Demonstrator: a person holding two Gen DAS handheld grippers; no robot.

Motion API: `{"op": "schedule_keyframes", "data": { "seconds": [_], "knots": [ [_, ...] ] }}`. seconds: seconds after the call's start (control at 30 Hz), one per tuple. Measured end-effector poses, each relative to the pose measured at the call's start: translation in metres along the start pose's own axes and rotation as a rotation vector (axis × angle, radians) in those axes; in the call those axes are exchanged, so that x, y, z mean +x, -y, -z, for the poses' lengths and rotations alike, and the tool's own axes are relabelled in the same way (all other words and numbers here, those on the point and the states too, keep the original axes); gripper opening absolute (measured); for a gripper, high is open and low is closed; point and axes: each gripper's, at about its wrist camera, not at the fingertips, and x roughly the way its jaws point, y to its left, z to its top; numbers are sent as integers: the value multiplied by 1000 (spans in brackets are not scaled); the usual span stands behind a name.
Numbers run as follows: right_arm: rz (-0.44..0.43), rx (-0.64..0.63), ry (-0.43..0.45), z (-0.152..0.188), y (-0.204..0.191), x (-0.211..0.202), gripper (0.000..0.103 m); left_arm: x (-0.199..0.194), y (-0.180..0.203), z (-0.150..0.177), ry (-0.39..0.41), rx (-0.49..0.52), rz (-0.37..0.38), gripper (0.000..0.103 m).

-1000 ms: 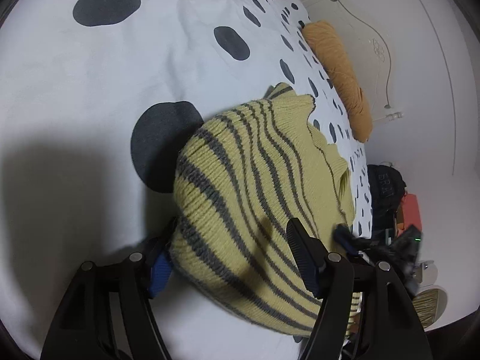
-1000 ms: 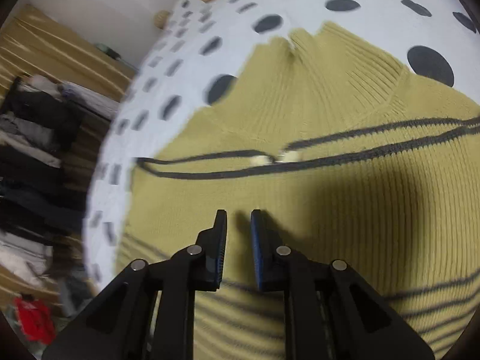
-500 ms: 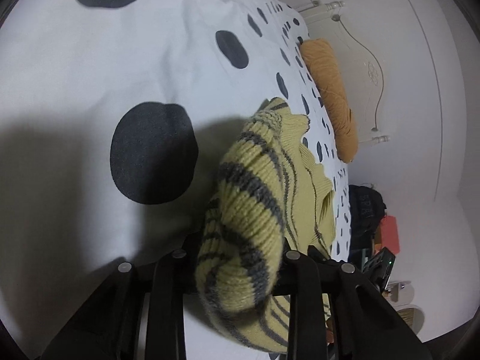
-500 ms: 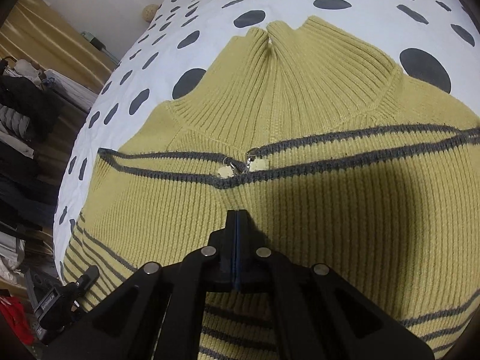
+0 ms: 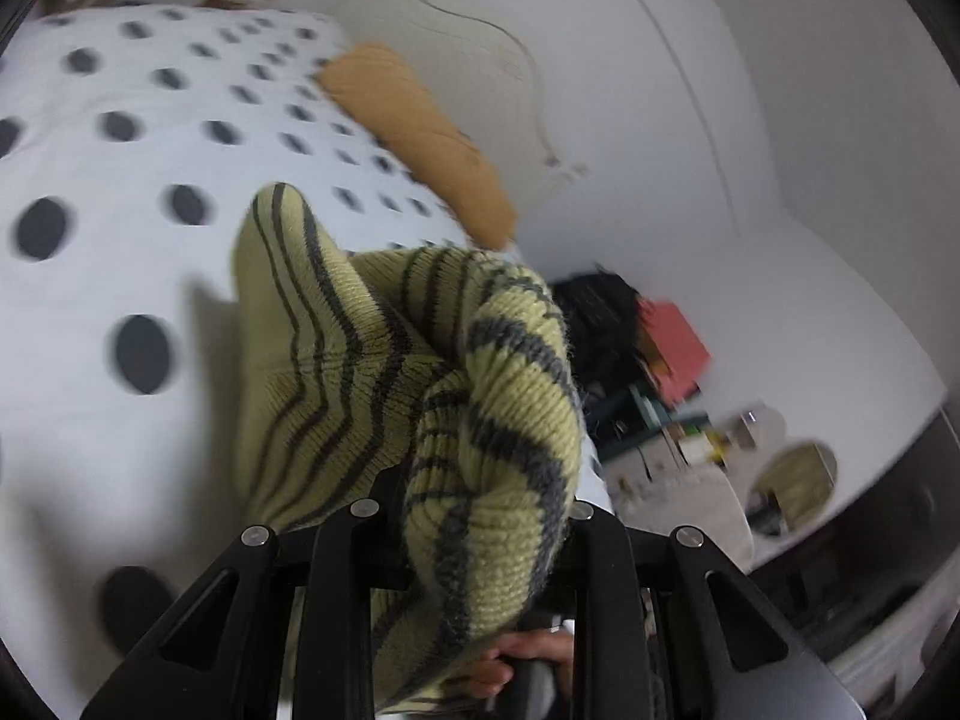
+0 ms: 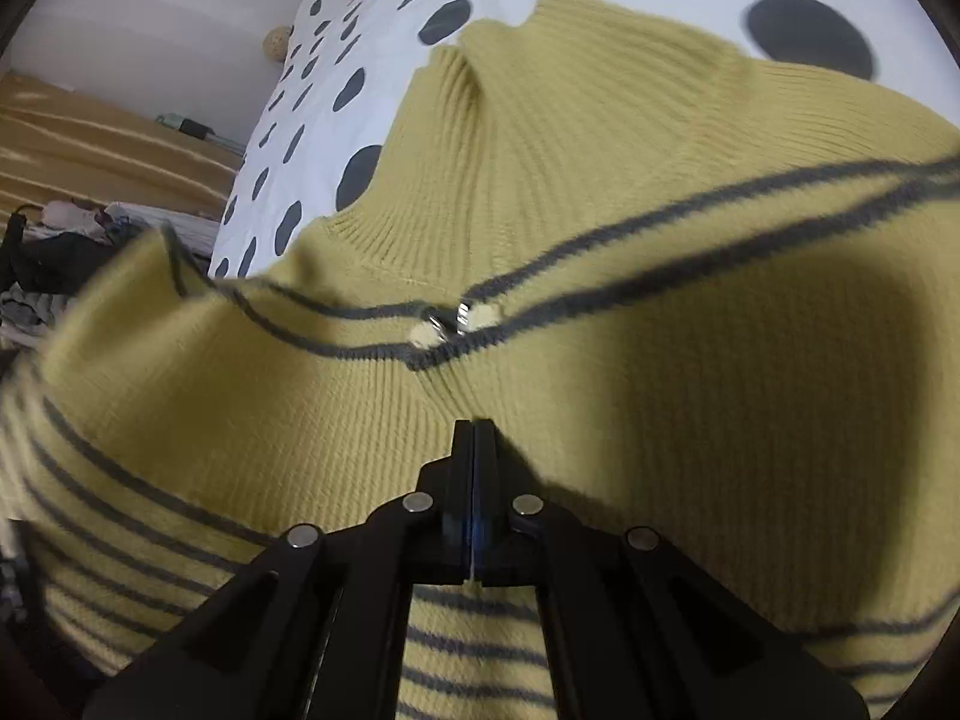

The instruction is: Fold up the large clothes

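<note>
Two hand-held grippers: left point(image 5: 480, 510) clamped on striped sweater point(image 6: 600, 210) fold, right point(image 6: 474, 438) fully closed atop it.

Yellow grey-striped sweater point(image 6: 600, 312): thick ribbed knit, fuzzy, matt.
White black-dotted bedcover point(image 5: 90, 276): smooth matt cloth.
Orange pillow point(image 5: 420, 132): textured fabric.

I look for words and numbers in both views — and I find none that I can read. The yellow striped sweater point(image 6: 600, 312) has no label or tag with letters showing. The white spotted bed cover point(image 5: 120, 192) has only dark dots on it. The red box point(image 5: 675, 339) and the small things near it on the far side are too blurry — I cannot tell if they carry any writing.
</note>
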Motion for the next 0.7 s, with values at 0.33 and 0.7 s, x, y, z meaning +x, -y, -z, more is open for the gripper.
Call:
{"op": "schedule_keyframes", "data": {
  "seconds": [0.33, 0.7],
  "knots": [
    [-267, 302, 45, 122, 117, -45, 0, 131, 84, 86, -324, 132, 128, 24],
    [-163, 353, 337, 186, 145, -160, 2, 162, 82, 159, -456, 248, -30, 24]
  ]
}}
